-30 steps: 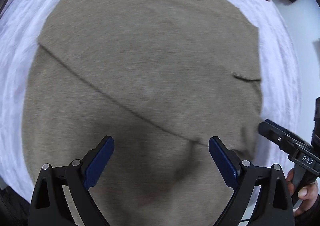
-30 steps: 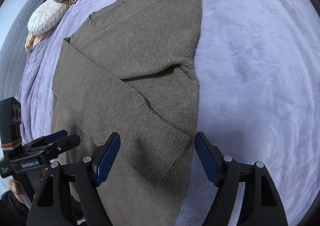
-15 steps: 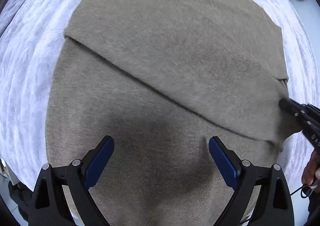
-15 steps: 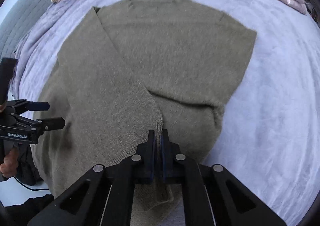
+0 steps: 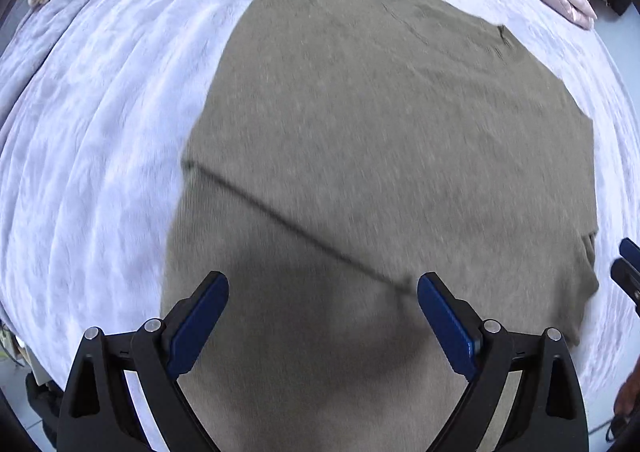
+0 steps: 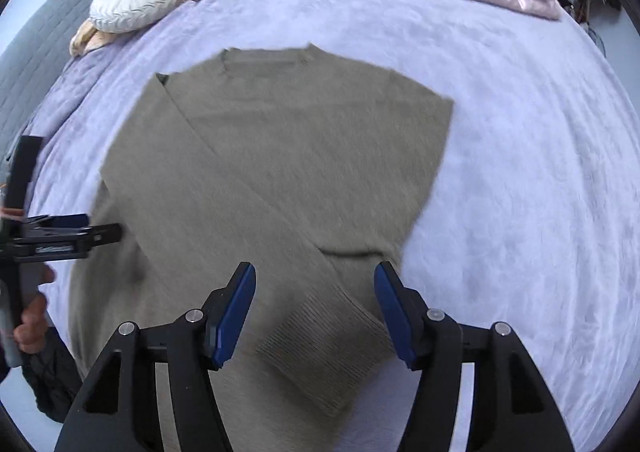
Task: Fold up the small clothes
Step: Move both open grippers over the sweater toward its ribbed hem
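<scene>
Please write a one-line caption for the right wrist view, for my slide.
Open right gripper above the ribbed cuff of an olive sweater with one sleeve folded across, on a lavender bedspread.

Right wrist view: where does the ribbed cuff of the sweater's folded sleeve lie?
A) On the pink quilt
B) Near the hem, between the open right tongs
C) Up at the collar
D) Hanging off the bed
B: the ribbed cuff lies across the sweater between the open right tongs.
</scene>
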